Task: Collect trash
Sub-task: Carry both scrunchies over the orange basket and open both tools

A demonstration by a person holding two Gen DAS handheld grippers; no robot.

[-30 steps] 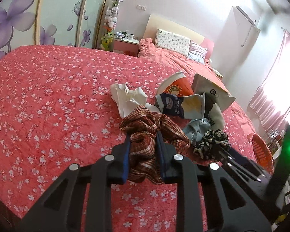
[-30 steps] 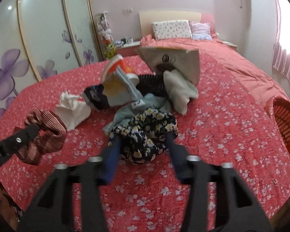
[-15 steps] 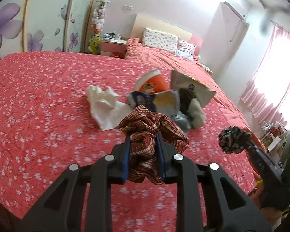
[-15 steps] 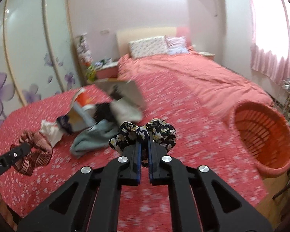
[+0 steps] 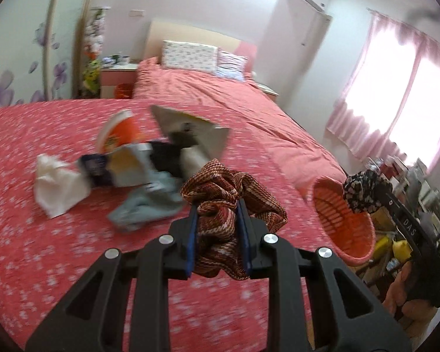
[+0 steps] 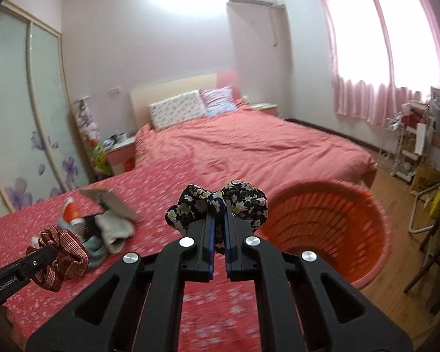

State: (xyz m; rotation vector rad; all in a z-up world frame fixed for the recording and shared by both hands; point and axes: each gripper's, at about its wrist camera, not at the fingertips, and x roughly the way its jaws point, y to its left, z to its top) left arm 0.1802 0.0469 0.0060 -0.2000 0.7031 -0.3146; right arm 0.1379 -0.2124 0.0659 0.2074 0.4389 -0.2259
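The orange basket (image 6: 322, 228) waits off the bed's (image 6: 167, 193) edge at three o'clock, so both catches ride clear toward it — the left gripper (image 5: 217, 226) pinching a brown scrunchie (image 5: 234, 187), the right gripper (image 6: 217, 228) clamped tight on a black floral scrunchie (image 6: 220, 202).

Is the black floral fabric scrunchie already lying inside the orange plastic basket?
No, the black floral fabric scrunchie is clamped in the right gripper, in front of the orange plastic basket.
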